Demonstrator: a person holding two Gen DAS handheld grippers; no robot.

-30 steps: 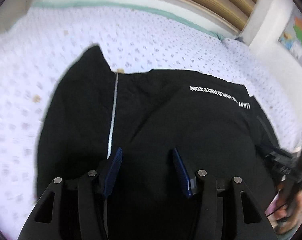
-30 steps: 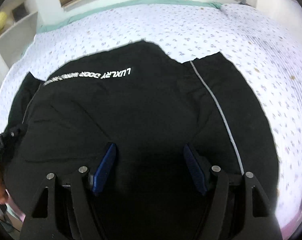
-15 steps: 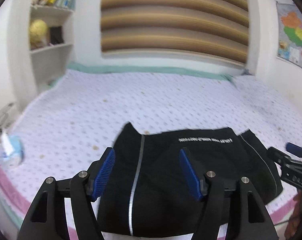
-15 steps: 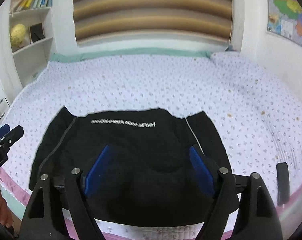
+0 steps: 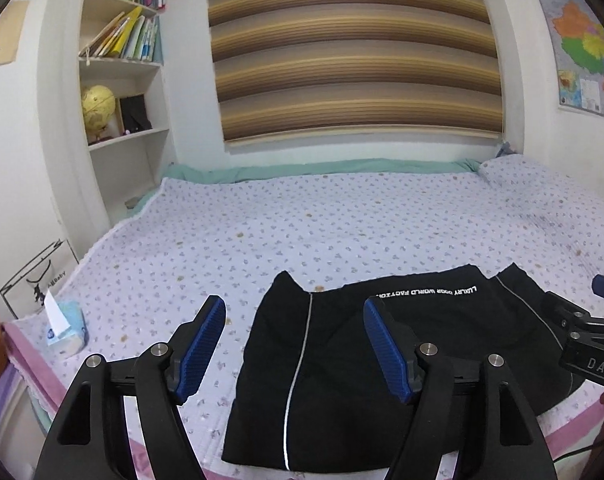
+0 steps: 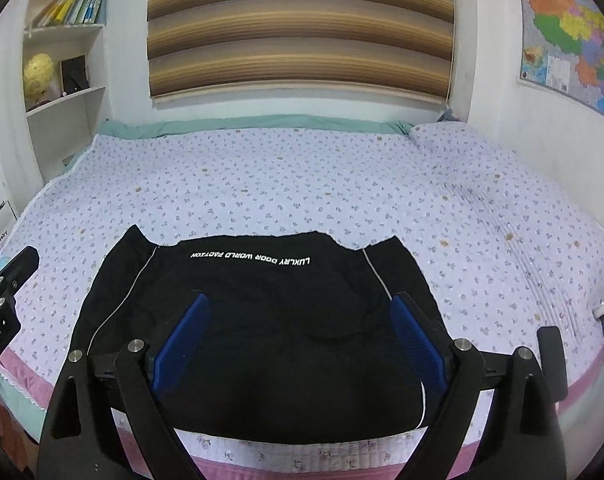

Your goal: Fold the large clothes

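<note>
We've pulled both grippers, left gripper (image 5: 293, 344) and right gripper (image 6: 299, 340), up off the folded black garment (image 6: 257, 320) near the bed (image 6: 302, 184) edge, fingers still spreading with nothing between them, so this fold looks done.

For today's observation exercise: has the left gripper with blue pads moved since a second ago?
Yes. The left gripper has pulled up and back from the folded black garment; the striped window blind is now visible. Its jaws are opening, nothing between them.

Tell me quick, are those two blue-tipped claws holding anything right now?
Left gripper: jaws opening, nothing between them, clear of the black garment on the bed.
Right gripper: jaws opening, holding nothing.
</note>
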